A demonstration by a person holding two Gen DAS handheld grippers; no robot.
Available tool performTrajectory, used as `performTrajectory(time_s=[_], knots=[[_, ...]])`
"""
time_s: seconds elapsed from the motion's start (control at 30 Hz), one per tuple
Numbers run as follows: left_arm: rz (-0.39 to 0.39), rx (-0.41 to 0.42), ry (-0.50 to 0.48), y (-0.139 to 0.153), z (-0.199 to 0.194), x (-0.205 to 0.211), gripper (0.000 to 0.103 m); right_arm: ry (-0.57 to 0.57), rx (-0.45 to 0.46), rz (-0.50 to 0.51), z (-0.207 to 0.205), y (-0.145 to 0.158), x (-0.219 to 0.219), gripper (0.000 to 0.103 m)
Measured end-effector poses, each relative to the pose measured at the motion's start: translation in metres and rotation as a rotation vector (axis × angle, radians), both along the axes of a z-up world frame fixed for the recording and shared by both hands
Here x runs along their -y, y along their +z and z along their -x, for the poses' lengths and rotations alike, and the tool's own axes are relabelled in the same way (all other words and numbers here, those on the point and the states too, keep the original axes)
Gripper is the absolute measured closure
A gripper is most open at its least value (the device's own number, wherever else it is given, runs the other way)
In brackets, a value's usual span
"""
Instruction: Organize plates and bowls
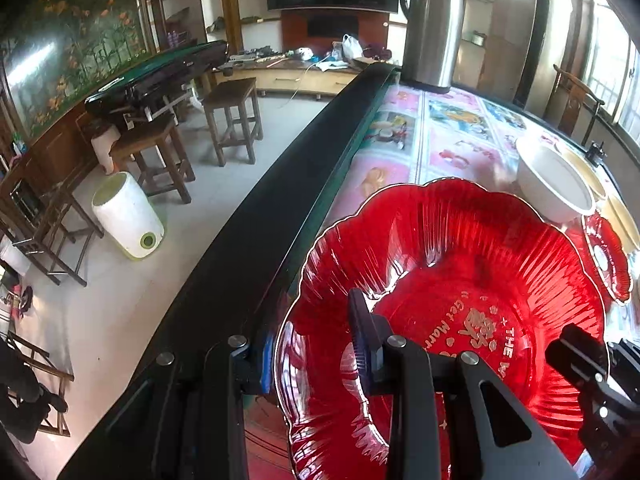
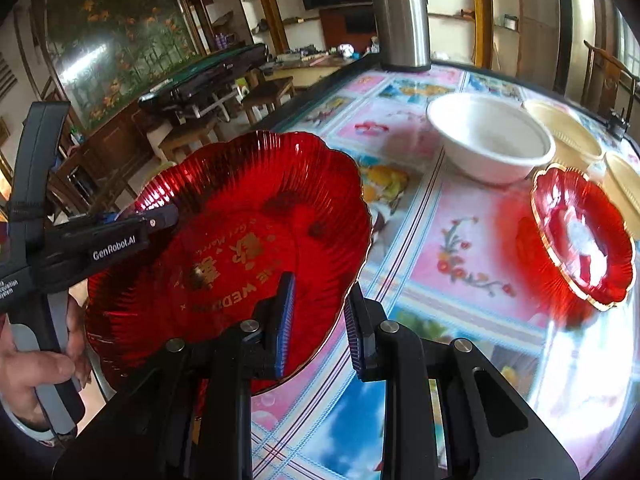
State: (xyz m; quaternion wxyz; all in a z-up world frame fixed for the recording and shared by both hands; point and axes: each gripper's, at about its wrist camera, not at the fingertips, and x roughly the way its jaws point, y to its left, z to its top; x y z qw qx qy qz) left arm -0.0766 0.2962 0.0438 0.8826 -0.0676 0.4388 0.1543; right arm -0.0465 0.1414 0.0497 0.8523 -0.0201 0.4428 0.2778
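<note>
Large red plate [image 2: 240, 240] held off the patterned table [image 2: 460, 248], rim pinched by left gripper [image 2: 160, 216] and right gripper [image 2: 316, 320], jaws narrow. Risk: glossy rim slipping free, striking white bowl [image 2: 492, 144] or small red plate [image 2: 584, 236].

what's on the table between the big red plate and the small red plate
Nothing: in the right wrist view, only bare patterned tablecloth lies between the big red plate and the small red plate. The white bowl sits farther back.
</note>
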Motion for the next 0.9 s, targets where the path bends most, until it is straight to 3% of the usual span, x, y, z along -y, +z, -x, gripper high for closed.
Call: performTrajectory(time_s=[0.37, 0.67, 0.8, 0.9], knots=[[-0.003, 0.002, 0.002, -0.005, 0.006, -0.001, 0.073, 0.005, -0.013, 0.027, 0.005, -0.006, 0.0, 0.08], [0.0, -0.014, 0.014, -0.018, 0.01, -0.005, 0.072, 0.01, -0.084, 0.02, 0.004, -0.022, -0.002, 0.08], [0.013, -0.004, 0.029, -0.02, 0.009, -0.007, 0.066, 0.026, -0.11, 0.0, 0.004, -0.024, -0.002, 0.073], [0.006, -0.002, 0.029, -0.021, 0.009, -0.007, 0.048, 0.022, -0.104, 0.003, 0.006, -0.022, -0.002, 0.068]])
